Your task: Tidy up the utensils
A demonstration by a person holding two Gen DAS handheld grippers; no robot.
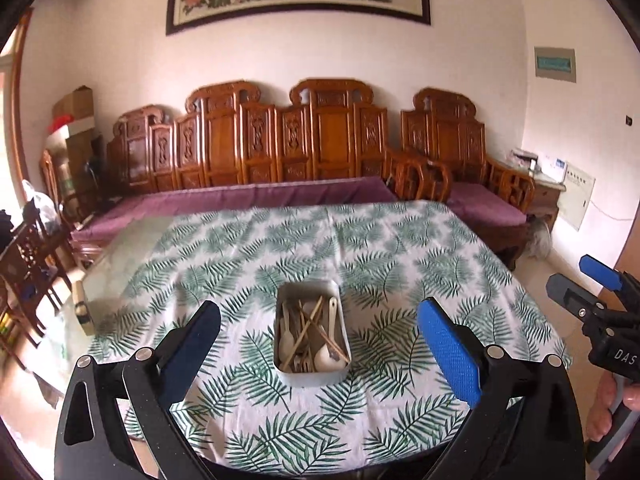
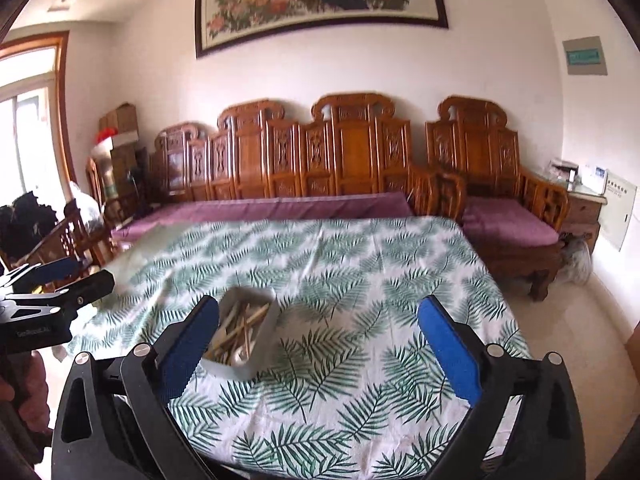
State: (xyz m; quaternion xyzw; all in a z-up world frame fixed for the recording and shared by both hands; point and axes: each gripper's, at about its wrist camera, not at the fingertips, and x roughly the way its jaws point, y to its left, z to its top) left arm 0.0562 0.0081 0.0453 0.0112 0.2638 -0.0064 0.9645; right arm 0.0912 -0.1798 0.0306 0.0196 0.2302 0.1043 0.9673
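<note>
We have both tools up above the worktop [image 1: 400, 240] w/ its white cloth printed in green fern leaves, and neither has anything in it. The left tool [image 1: 318, 354] stands w/ its blue pads spread wide, nothing between them but cloth and, further off, the rectangular shallow metal tin [image 1: 280, 308]. The right tool [image 2: 318, 354] is just as wide open and empty; the tin [image 2: 264, 354] sits near its left pad but apart from it. As for progress, we judge the job about done: every utensil we can see is already in the tin, which sits roughly mid-worktop on the near half, and the cloth around it shows no loose pieces. What's left, if anything, is tidying inside the tin, since the pieces lie crossed over each other, not lined up. Counts: one tin; at least two white spoons [image 1: 330, 358], poss. three, we can't tell exactly under the pile; a bundle of pale wooden or bamboo chopsticks [image 1: 310, 322] and similar sticks, approx. six or more, too tangled to count for sure. A small wooden block [image 1: 82, 304] lies at the worktop's left edge, well apart from the tin. Behind it all runs the carved wooden bench [image 1: 256, 152] w/ purple cushions.
</note>
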